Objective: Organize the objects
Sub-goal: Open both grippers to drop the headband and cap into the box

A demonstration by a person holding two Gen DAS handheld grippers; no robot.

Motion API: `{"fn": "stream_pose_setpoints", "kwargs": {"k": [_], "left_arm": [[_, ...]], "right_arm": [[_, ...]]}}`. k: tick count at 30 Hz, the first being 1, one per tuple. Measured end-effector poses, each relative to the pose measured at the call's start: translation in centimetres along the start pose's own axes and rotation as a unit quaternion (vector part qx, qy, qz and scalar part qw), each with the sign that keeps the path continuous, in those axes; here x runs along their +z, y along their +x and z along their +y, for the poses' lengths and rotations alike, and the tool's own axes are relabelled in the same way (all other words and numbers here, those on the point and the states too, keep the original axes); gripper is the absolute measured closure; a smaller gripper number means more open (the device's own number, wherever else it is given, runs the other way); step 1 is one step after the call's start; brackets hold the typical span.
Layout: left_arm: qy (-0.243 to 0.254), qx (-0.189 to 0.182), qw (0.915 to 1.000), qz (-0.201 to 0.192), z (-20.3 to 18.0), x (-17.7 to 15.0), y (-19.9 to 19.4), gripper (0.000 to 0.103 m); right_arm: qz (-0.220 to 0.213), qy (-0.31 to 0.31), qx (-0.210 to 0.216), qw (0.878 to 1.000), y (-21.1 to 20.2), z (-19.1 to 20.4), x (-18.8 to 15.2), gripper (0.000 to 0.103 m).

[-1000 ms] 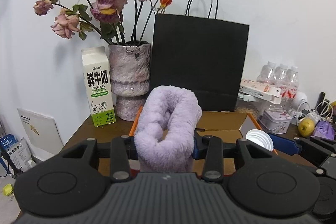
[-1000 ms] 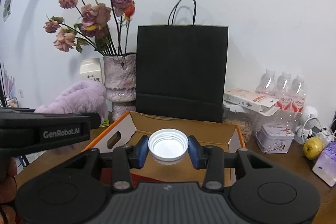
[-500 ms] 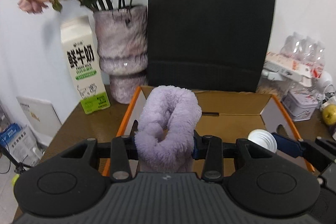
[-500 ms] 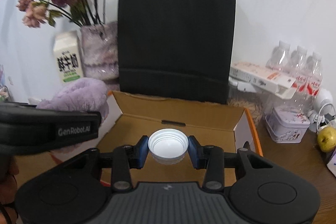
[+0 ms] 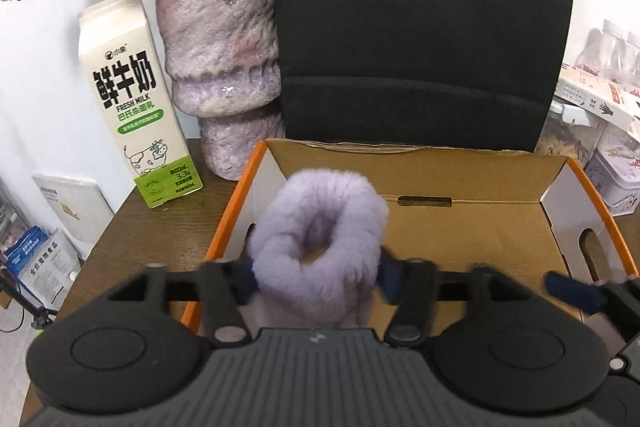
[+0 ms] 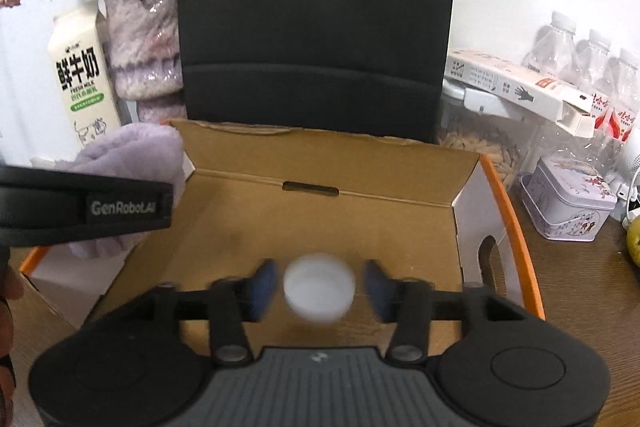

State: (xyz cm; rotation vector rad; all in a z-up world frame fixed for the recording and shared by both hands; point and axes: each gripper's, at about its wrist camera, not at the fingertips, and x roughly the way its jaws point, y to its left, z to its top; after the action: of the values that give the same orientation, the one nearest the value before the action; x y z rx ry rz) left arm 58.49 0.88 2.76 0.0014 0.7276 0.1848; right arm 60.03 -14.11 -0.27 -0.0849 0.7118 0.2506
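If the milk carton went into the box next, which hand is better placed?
Probably the left. The milk carton stands left of the box, on the left gripper's side. Its jaws have just been opening around the purple fluffy thing, so it is nearly free.

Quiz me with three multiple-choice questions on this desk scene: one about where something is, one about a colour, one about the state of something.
1. Where does the milk carton stand?
A. left of the vase
B. inside the cardboard box
C. on the paper bag

2. What colour is the fluffy slipper?
A. green
B. lilac
C. red

3. How is the right gripper with the white lid?
A. clamped tight on it
B. jaws apart, lid loose between them
C. nowhere near it

Answers: 1 A, the carton stands beside the vase on its left. 2 B, its fur is pale purple. 3 B, gaps show on both sides of the lid, over the cardboard box; the jaws have just been opening.
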Motion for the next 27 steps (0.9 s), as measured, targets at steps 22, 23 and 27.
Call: {"fn": "stream_pose_setpoints", "kwargs": {"k": [22,23,27], "left_arm": [[-0.006,0.002,0.9993,-0.037,0.5,-0.1,-2.8,0.000],[-0.007,0.002,0.9992,-0.038,0.6,-0.1,-3.2,0.000],[-0.007,0.004,0.9990,-0.043,0.8,-0.3,-4.6,0.000]], "right_arm": [[-0.020,0.005,-0.010,1.000,-1.9,-0.5,-0.2,0.006],[-0.021,0.005,-0.010,1.000,-2.2,-0.5,-0.2,0.006],[-0.027,0.004,-0.009,1.000,-3.6,-0.4,-0.4,0.006]]}}
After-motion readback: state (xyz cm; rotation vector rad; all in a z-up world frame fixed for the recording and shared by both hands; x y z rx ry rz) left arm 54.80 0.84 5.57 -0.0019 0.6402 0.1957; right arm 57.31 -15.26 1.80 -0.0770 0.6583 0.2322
